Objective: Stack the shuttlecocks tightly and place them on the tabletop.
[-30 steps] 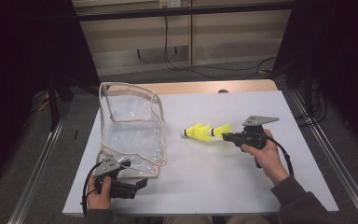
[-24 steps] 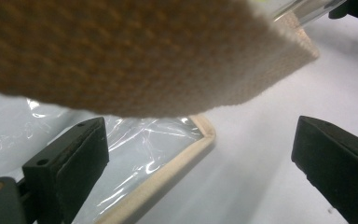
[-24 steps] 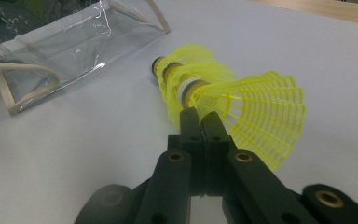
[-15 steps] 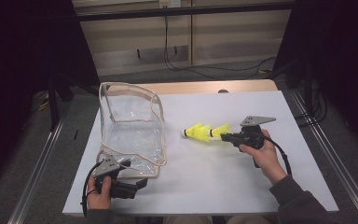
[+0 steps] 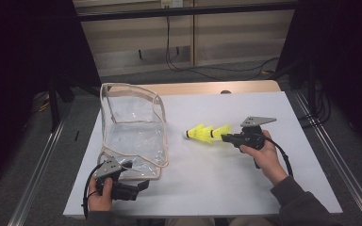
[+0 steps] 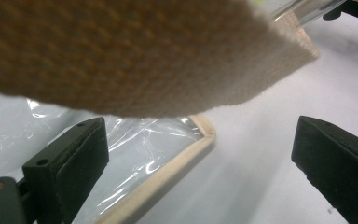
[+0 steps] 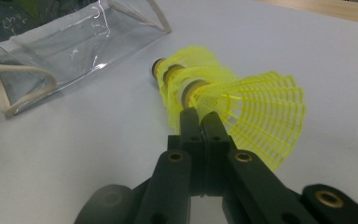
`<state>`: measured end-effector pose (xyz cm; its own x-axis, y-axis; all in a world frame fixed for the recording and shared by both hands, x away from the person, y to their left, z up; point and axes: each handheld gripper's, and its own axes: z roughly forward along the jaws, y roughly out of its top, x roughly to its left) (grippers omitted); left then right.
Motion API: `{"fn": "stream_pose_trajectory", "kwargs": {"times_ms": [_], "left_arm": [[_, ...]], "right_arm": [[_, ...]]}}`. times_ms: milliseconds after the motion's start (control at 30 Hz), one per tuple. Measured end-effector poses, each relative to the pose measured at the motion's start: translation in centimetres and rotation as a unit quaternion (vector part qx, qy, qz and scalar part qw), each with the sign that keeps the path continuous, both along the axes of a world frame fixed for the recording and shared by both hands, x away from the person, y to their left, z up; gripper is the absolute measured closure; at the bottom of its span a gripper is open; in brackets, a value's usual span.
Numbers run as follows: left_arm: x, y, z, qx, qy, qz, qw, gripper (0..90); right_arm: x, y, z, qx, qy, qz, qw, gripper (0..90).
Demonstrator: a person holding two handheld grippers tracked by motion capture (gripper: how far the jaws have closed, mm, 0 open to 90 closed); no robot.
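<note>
At the table's near left corner: left gripper (image 5: 143, 185), black, hand-held, with a grey three-cornered plate on top; jaws spread wide, nothing between the pads. Just ahead of it lies the clear plastic pouch (image 5: 134, 136), soft glossy film that crinkles and glints, edged all round in beige woven tape, its upper flap standing up from the table. In the left gripper view a corner of that tape (image 6: 204, 135) lies between the open jaws without touching either, and a coarse woven strip (image 6: 121, 51) hangs blurred across the top of the view.

Right of the pouch, on bare white tabletop (image 5: 217, 179): stack of yellow shuttlecocks (image 5: 206, 133), nested one in another, skirts of fine open plastic mesh, flared cone shape, pale rounded cork at the tip. Long axis level, running straight out from the right gripper's jaws, cork end pointing away from them toward the pouch, well apart from it.

Right gripper (image 5: 225, 137): black, same grey plate, jaws pressed together, pinching the rim of the nearest skirt (image 7: 242, 112). Nothing lies between cork and pouch.
</note>
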<state>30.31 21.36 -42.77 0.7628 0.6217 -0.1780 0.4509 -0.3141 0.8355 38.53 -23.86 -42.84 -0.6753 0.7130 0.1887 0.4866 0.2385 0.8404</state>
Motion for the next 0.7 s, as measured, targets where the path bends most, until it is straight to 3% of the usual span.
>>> {"fn": "stream_pose_trajectory", "kwargs": {"times_ms": [700], "left_arm": [[0.01,0.02,0.00,0.000,0.000,0.000,1.0000,3.7]], "right_arm": [[0.52,0.73,-0.38,-0.004,0.002,0.005,1.0000,89.8]]}}
